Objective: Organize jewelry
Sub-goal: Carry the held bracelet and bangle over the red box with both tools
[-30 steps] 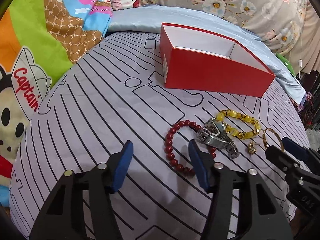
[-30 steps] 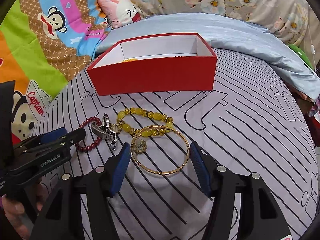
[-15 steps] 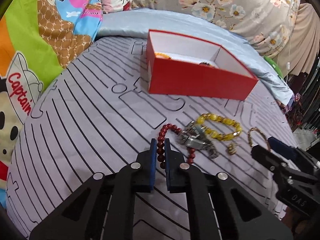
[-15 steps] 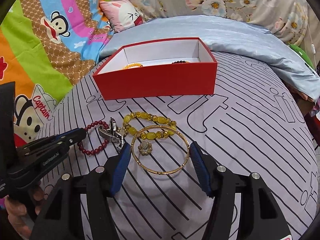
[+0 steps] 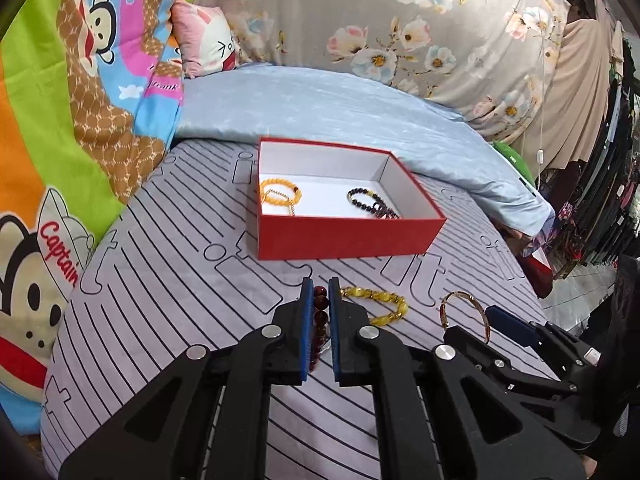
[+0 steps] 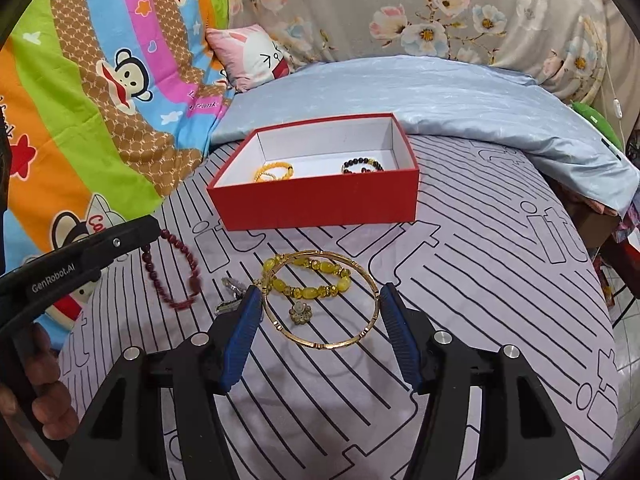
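Hanging from the left claw, pinched: red bead bracelet.

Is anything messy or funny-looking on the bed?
A bit messy: the yellow bead bracelet, small flower-shaped charm and silver metal watch lie bunched together on the striped grey bedsheet, not yet in the red cardboard box.

Red box with white inside; dark red bead bracelet; yellow bead bracelet; gold bangle; grey bedsheet with black lines.

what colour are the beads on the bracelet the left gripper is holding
Dark red; the beaded bracelet shows best in the right wrist view, hanging from the left gripper.
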